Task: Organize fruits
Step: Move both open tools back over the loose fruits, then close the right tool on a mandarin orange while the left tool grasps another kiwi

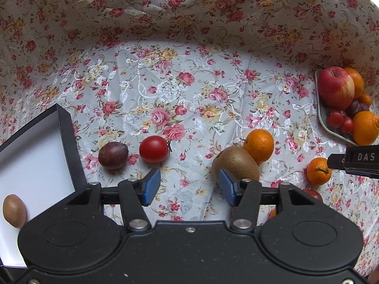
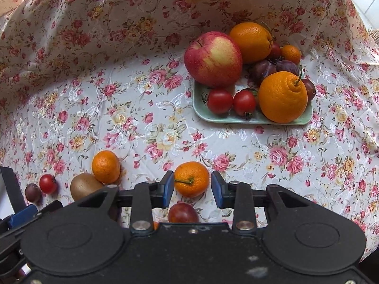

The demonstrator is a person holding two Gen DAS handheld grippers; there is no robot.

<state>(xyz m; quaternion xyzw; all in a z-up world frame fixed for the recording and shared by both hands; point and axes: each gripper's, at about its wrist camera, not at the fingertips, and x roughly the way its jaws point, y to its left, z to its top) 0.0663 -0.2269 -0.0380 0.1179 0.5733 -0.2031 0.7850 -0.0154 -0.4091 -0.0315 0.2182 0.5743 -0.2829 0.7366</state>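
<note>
green tray [image 2: 305, 118] holds apple [image 2: 213, 59] and oranges, box [image 1: 68, 142] one kiwi [image 1: 14, 210]; both grippers gape empty.

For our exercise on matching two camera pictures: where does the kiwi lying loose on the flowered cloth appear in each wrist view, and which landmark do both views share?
Left wrist view: the kiwi lies right of centre, just behind the left gripper's right-hand finger, touching a mandarin.
Right wrist view: the kiwi lies low on the left, beside that mandarin.
Shared landmark: the green tray of fruit, holding a big apple.
</note>
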